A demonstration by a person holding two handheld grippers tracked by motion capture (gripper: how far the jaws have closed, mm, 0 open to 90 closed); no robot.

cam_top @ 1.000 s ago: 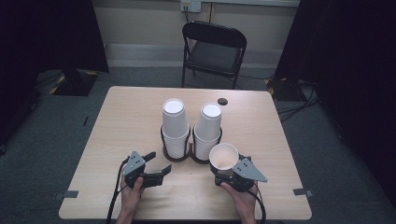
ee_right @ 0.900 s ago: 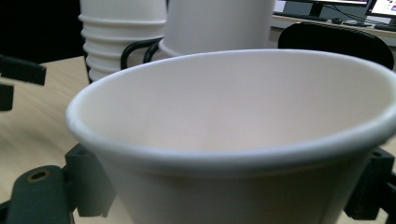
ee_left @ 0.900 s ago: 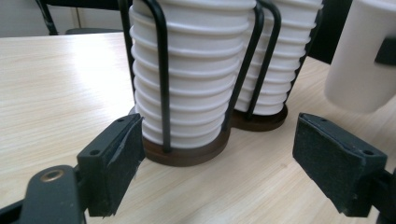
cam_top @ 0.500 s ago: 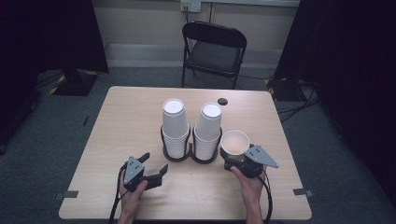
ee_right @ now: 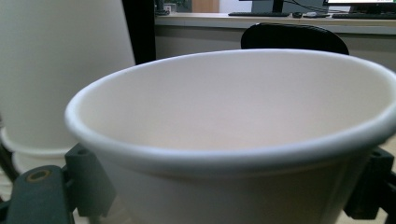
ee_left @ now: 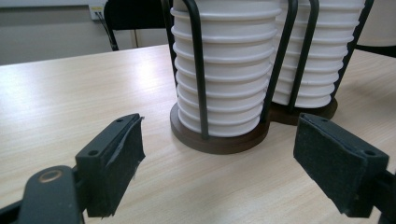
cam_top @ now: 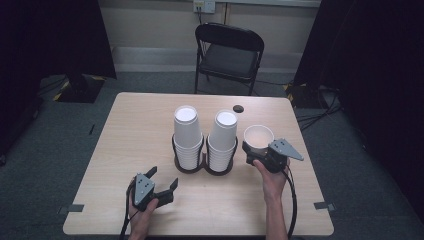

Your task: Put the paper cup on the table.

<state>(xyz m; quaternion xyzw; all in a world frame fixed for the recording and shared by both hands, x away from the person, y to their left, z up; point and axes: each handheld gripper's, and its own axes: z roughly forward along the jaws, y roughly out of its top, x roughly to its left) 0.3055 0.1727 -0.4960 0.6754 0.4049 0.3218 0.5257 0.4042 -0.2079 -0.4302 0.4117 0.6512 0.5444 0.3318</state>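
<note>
The table (cam_top: 125, 150) carries a dark wire cup holder (cam_top: 204, 167) near its middle, with 2 stacks of white paper cups standing upright in it: the left stack (cam_top: 188, 134) and the right stack (cam_top: 222, 139), side by side and touching or nearly so. Behind the table stands a black folding chair (cam_top: 228, 55). The right gripper (cam_top: 256, 149) holds a single white cup (cam_top: 258, 136) upright, mouth up, just to the right of the right stack; its jaws are clamped on the cup's sides, and whether the cup rests on the table or is lifted is hard to tell. The left gripper (cam_top: 162, 179) sits low over the near table, jaws wide apart and gripping nothing, pointing toward the holder. A small dark disc (cam_top: 238, 108) lies near the far edge.
</note>
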